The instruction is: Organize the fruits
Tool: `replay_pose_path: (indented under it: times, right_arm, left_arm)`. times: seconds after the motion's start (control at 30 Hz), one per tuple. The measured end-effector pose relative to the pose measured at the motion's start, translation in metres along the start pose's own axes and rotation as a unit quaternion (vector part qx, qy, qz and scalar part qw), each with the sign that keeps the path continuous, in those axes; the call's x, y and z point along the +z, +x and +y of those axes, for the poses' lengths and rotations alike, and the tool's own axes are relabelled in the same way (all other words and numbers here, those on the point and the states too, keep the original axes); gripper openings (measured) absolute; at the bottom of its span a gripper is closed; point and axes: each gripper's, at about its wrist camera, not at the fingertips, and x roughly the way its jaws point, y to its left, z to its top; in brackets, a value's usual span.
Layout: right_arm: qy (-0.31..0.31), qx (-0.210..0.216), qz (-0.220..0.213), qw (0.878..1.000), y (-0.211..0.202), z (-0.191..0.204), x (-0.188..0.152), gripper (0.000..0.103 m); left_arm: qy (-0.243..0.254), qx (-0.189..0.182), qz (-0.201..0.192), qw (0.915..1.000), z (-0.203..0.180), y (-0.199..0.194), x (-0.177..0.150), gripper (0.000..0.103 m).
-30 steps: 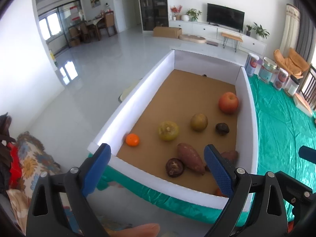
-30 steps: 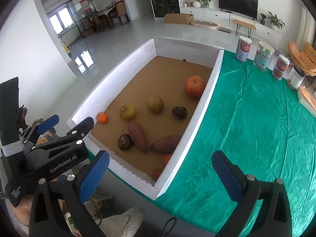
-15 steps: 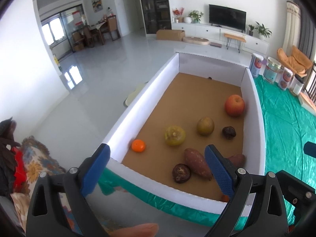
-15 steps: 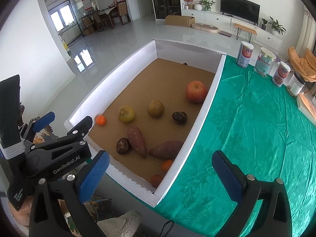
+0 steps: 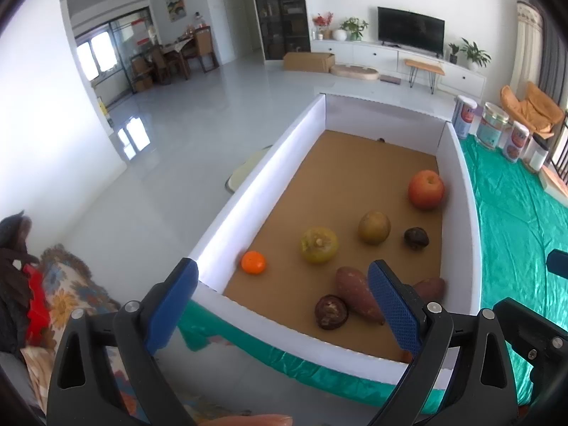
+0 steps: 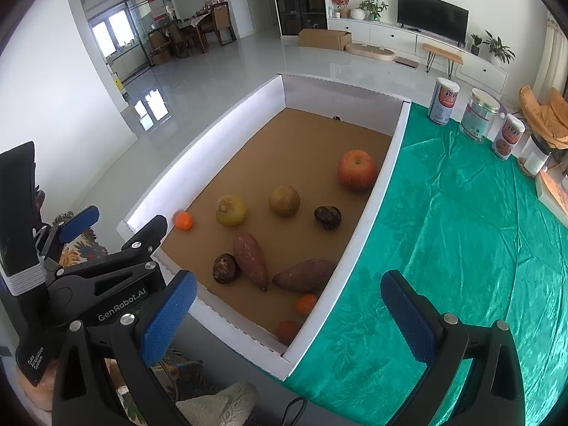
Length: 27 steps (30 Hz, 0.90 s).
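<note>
A white-walled tray (image 5: pixel 227 213) (image 6: pixel 369 213) with a brown floor holds the produce. In it lie a red apple (image 5: pixel 426 190) (image 6: pixel 356 170), a brown round fruit (image 5: pixel 373 227) (image 6: pixel 284 201), a yellow-green fruit (image 5: pixel 319 245) (image 6: pixel 231 210), a small orange (image 5: pixel 253 262) (image 6: pixel 184 220), two dark wrinkled fruits (image 5: pixel 416 238) (image 6: pixel 225 268), two sweet potatoes (image 5: pixel 356 296) (image 6: pixel 305 276) and two more small oranges (image 6: pixel 306 304) in the near right corner. My left gripper (image 5: pixel 280 305) hangs open over the tray's near wall. My right gripper (image 6: pixel 287 316) is open above the near right corner. Both hold nothing.
Green cloth (image 6: pixel 461 248) covers the table right of the tray. Several tins and jars (image 6: pixel 475 120) stand at its far edge. The left gripper's body (image 6: pixel 88 284) shows at the left of the right wrist view. Tiled floor lies beyond the tray's left wall.
Both grippers have edged forward and slightly up toward the tray, so the fruits sit lower and nearer in view. Both stay open; no fruit has moved.
</note>
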Motion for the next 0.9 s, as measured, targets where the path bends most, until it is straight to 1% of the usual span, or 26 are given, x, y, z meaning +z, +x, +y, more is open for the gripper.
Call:
replay_pose_path:
  times: [0.37, 0.6, 0.7, 0.9]
  right_arm:
    - [0.0, -0.001, -0.002, 1.0, 0.0017, -0.0007, 0.0026, 0.103]
    - [-0.001, -0.004, -0.001, 1.0, 0.0041, -0.0002, 0.0056, 0.103]
    - [-0.002, -0.005, 0.0, 1.0, 0.0053, 0.0001, 0.0064, 0.103]
    - [-0.004, -0.005, -0.001, 1.0, 0.0056, 0.0013, 0.0082, 0.103]
  left_arm:
    - [-0.001, -0.003, 0.0, 1.0, 0.0005, 0.0004, 0.0023, 0.098]
    - [-0.003, -0.012, 0.004, 0.9999, 0.002, 0.0011, 0.006, 0.098]
    - [-0.007, -0.023, 0.01, 0.9997, 0.0029, 0.0032, 0.0072, 0.098]
    - [-0.009, -0.031, 0.017, 0.9993, 0.0037, 0.0058, 0.008, 0.097]
